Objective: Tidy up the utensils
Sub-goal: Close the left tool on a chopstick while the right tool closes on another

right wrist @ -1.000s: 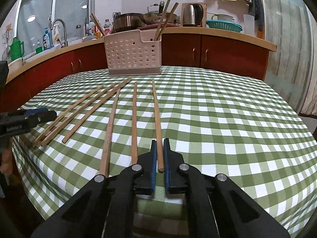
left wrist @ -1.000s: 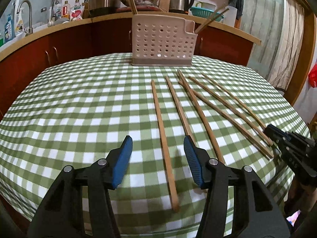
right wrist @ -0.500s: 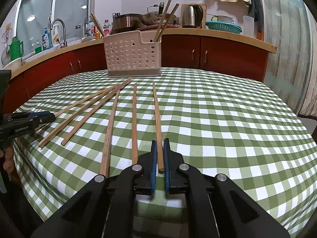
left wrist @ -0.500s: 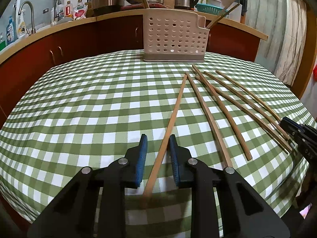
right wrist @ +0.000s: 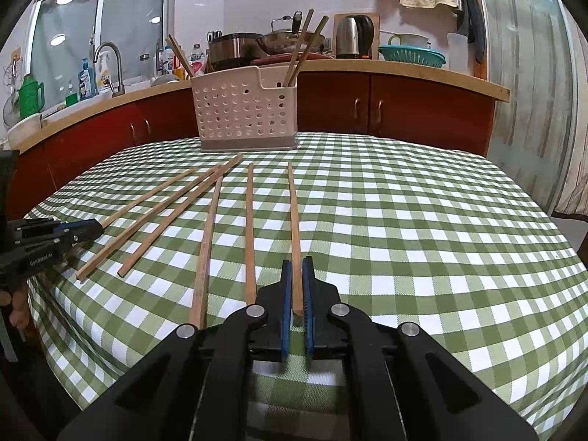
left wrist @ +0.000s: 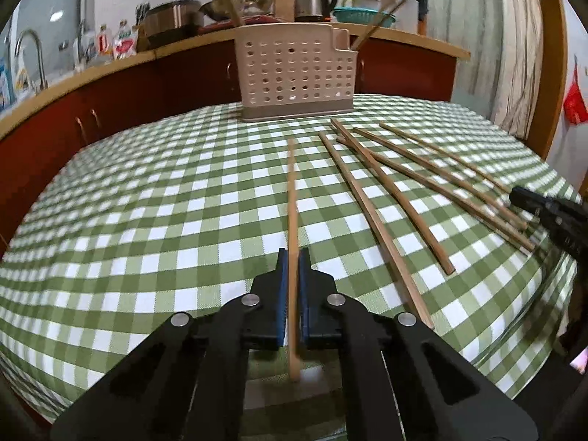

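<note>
Several wooden chopsticks lie fanned on the green checked tablecloth [left wrist: 147, 220]. My left gripper [left wrist: 293, 251] is closing its jaws on the leftmost chopstick [left wrist: 291, 191], and the blue pads press its near end. My right gripper [right wrist: 297, 260] is shut on the near end of the rightmost chopstick [right wrist: 293, 213]. A beige perforated utensil holder [left wrist: 294, 70] stands at the table's far side, with a few chopsticks upright in it. The holder [right wrist: 244, 110] also shows in the right wrist view. Each view shows the other gripper at its edge: the right gripper [left wrist: 522, 196] and the left gripper [right wrist: 92, 226].
Between the two held chopsticks lie several loose chopsticks [right wrist: 205, 242]. Behind the table runs a red cabinet counter [right wrist: 404, 110] with a kettle [right wrist: 352, 40], pots and a sink tap [right wrist: 110, 62]. A curtain [left wrist: 522, 55] hangs at the right.
My left gripper went from wide open over the leftmost chopstick to shut on it, and that chopstick swung to point straight ahead. The right gripper stayed shut on its chopstick without moving.
</note>
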`<action>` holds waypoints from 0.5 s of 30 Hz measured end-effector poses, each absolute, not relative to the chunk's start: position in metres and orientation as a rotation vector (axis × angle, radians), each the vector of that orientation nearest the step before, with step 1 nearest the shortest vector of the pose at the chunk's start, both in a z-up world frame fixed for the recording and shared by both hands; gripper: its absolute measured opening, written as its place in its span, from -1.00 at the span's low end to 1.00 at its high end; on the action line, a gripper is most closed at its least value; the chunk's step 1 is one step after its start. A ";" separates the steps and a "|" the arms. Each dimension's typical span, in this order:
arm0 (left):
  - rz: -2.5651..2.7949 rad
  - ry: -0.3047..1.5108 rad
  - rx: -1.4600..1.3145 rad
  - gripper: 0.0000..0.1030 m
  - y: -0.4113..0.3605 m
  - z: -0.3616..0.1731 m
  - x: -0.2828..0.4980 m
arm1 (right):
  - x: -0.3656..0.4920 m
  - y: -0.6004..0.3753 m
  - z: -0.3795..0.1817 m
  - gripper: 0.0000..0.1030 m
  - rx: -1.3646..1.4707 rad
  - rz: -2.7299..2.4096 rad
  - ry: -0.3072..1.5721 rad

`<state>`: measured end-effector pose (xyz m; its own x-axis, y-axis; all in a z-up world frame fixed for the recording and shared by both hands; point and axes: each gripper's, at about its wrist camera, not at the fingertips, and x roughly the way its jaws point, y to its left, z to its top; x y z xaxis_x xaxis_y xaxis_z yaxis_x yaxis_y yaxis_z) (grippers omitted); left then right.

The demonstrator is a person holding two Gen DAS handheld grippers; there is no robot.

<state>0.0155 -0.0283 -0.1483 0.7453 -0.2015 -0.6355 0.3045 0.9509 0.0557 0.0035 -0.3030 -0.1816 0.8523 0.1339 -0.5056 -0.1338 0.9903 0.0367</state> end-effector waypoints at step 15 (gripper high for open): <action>-0.258 0.593 0.177 -0.88 -0.028 -0.128 0.003 | -0.008 -0.299 -0.160 -0.88 -0.007 0.145 0.474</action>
<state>0.0033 -0.0277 -0.1277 0.7985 -0.1888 -0.5717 0.2900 0.9527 0.0904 -0.0075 -0.2991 -0.1595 0.8795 0.1373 -0.4556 -0.1406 0.9897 0.0268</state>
